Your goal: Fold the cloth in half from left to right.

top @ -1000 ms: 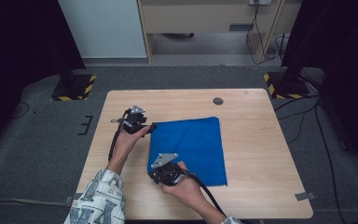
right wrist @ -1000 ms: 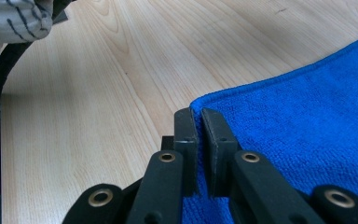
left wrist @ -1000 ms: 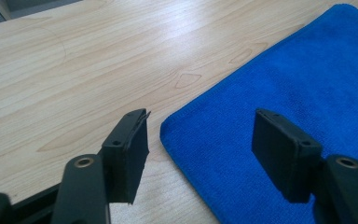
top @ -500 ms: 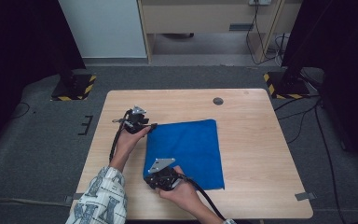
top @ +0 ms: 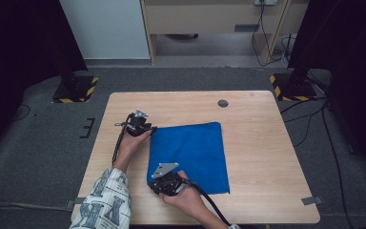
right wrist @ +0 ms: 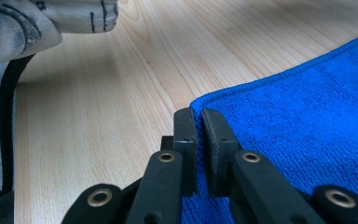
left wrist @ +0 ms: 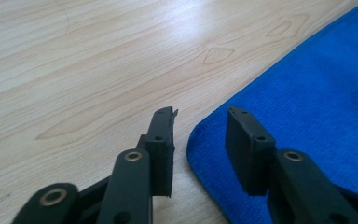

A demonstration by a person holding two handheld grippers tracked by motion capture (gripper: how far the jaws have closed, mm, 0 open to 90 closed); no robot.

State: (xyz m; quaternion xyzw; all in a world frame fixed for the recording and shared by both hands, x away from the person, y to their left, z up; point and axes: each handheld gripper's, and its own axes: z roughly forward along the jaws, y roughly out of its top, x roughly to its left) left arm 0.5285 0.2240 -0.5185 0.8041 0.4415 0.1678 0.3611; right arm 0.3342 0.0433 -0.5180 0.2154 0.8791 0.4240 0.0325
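1. The blue cloth (top: 190, 152) lay flat in the middle of the wooden table (top: 267, 143).
2. The right gripper (right wrist: 198, 119) was clenched on its near left corner.
3. The left gripper (left wrist: 200, 119) – jaws just closing, still apart – straddled the far left corner without pressing it.

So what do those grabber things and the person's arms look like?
Both grippers, left and right, are black, each with two flat, blocky jaws joined by brass-coloured rivets. Each carries a grey three-cornered plate on top and trails a black cable. The person's left arm wears a pale sleeve with dark printed patterns.
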